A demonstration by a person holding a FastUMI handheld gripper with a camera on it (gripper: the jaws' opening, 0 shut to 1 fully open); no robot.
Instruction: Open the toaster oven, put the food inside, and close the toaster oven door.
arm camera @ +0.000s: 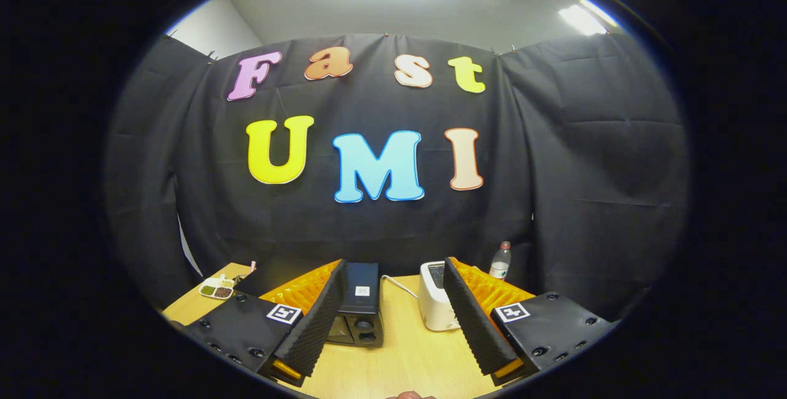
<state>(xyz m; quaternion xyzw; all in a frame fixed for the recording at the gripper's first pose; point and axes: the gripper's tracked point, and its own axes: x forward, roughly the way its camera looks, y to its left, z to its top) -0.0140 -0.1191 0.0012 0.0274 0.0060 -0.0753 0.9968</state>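
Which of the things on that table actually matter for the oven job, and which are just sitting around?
For the job:
- toaster oven, black, just beyond the fingers, door looks closed
- gripper, fingers open, holding nothing

Just lying about:
- white toaster, right of the oven
- water bottle, behind the toaster
- small dish with divided sections, far left on the table

I can't make out the food for certain.

Your toaster oven (359, 310) is sitting on the wooden table, a dark boxy unit with its front facing you and two round knobs showing down its right side. Its left part is hiding behind the left finger. Whether the door is closed is not clear.
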